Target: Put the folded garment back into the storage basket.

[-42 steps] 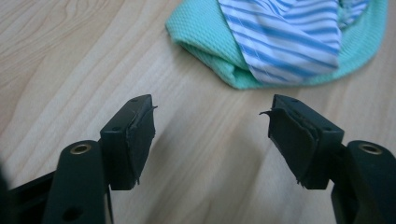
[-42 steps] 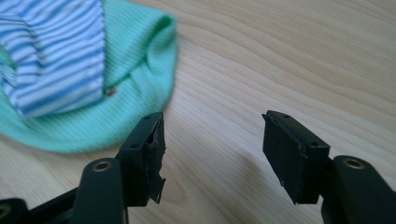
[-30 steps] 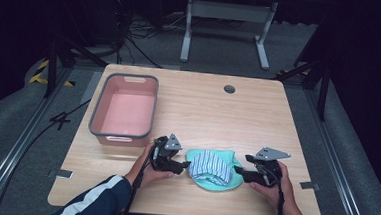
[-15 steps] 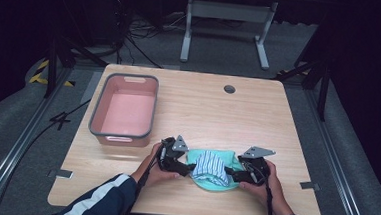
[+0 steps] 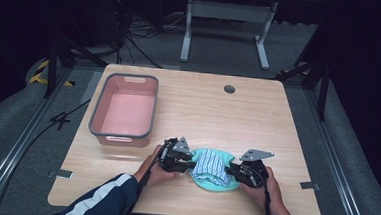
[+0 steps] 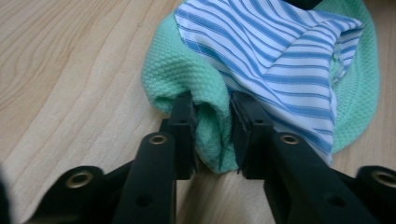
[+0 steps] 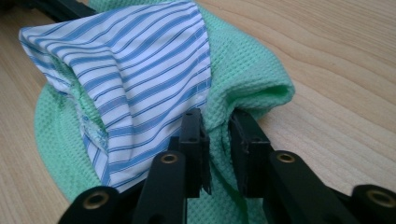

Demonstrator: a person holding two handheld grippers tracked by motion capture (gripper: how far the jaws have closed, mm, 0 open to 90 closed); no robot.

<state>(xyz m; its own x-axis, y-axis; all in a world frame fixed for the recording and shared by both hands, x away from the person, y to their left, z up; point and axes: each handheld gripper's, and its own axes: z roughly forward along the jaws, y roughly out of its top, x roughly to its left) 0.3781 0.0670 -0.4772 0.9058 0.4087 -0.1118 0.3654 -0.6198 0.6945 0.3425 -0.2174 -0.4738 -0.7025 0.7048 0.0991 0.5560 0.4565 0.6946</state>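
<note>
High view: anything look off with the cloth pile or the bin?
Nothing stands out. The green cloth lies bunched near the table's front edge with the striped cloth on top, pinched by the left gripper and right gripper, whose jaws have just been closing. The pink bin sits upright, empty.

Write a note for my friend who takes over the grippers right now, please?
Left gripper: jaws have just closed, pinching the green cloth at its left edge.
Right gripper: jaws have just closed too, pinching the green cloth's right edge.
The striped cloth lies on top of the green one, near the table's front edge. The pink bin sits at far left, nothing in it.
Done: both edges gripped.
Left: probably lift the bundle; where it goes is your call.
</note>
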